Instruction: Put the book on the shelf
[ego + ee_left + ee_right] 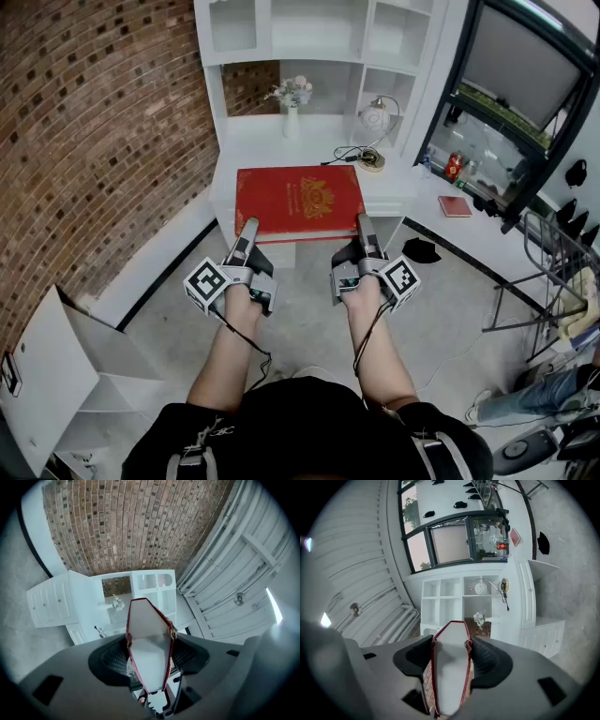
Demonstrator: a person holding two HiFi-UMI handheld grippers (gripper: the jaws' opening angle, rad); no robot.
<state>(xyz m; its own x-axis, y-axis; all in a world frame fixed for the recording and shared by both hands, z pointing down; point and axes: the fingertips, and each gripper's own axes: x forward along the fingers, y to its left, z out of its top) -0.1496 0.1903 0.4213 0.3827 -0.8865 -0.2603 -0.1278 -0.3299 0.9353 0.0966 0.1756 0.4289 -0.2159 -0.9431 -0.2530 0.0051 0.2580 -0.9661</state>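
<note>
A large red book [298, 200] lies flat and cover-up at the near edge of the white desk surface [394, 187], clamped at its two near corners. The left hand-held gripper [249, 228] pinches the near-left corner and the right hand-held gripper [364, 225] the near-right one. Both gripper views show the pale page edge wedged between the pads, with the red cover pressed against them.

The book stretches away from both hand-held grippers toward the far wall, its long axis running left to right between them. Neither hand is nearer than the other. The white shelf unit [309, 28] rises directly beyond it, its open compartments farther off and higher. A vase of flowers [292, 98] and a globe lamp [375, 120] stand on the surface between book and shelves. Whether the book rests on the surface or is held just above it cannot be told.

The cover bears a gold crest and gold lettering, too small to read. No other writing is legible.
</note>
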